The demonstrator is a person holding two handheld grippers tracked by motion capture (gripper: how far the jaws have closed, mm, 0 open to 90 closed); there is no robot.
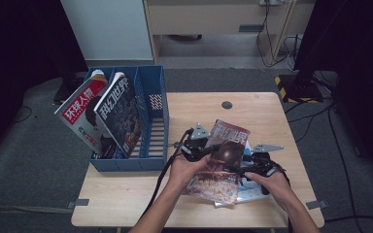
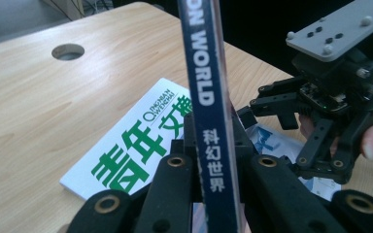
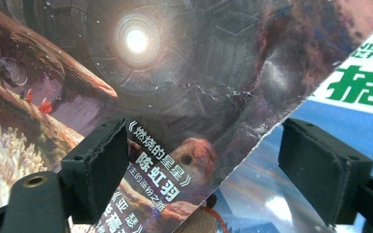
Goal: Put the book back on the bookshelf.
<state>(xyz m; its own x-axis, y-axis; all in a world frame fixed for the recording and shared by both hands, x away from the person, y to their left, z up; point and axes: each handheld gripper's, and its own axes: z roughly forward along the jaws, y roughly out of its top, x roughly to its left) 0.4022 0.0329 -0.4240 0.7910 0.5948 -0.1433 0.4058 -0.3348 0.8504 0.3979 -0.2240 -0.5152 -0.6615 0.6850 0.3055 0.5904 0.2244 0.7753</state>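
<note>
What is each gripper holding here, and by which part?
The left gripper is shut on the dark magazine, clamping its spine edge. The right gripper is open beside the cover, holding nothing.

Dim room with dark edges in the high view; close magazine cover shows soft glare and slight blur.

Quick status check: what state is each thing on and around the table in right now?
Left claw: shut on the spine of the lifted magazine.
Right claw: open, pads either side of the cover's edge.
Lifted magazine: raised off the table, tilted.
White and green magazine: lying flat on the table.
Blue file rack: upright, right-hand slots empty.
Two magazines in the rack: standing, leaning left.
</note>
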